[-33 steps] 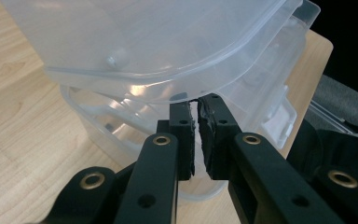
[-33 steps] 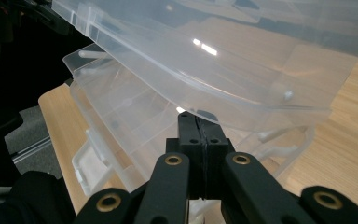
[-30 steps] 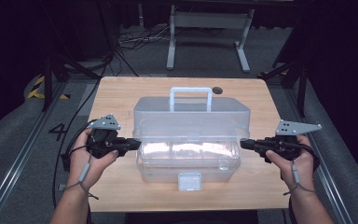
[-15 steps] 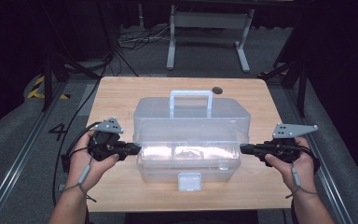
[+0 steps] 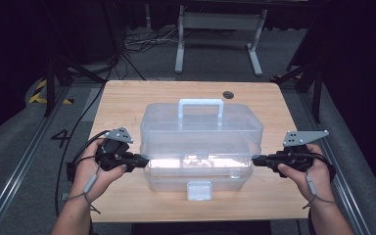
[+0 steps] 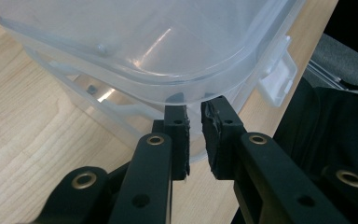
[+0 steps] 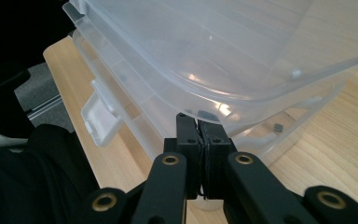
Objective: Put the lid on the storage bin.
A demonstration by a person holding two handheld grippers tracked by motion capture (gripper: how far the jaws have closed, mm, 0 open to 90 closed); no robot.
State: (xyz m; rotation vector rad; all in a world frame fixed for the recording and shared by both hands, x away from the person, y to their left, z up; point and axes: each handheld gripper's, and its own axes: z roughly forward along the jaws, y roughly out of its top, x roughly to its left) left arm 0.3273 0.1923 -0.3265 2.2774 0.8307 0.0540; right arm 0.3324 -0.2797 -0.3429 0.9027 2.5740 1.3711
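Clear plastic box (image 5: 200, 147) sits mid-table on the wooden table (image 5: 127, 105), directly between the two grippers. Its lid (image 5: 203, 125) is tilted up at the near edge, with a gap visible between lid rim and base in both gripper views. White handle (image 5: 200, 105) stands on top of the lid, on the far side from both grippers. White front latch (image 5: 199, 190) hangs on the near wall of the base, to the right of the left gripper and to the left of the right gripper.

Left gripper (image 6: 195, 109): held level at the box's left end, tips just under the lid's rim. Jaws have just been opening a little; a narrow gap now stands between the pads, and nothing is clamped between them. The lid's edge lies just above the tips; contact cannot be told.

Right gripper (image 7: 199, 122): held level at the box's right end, tips just under the lid's rim there. Jaws are pressed together, pad against pad, with nothing visible between them.

Both hands grip the gripper bodies, cables trailing back toward the person.
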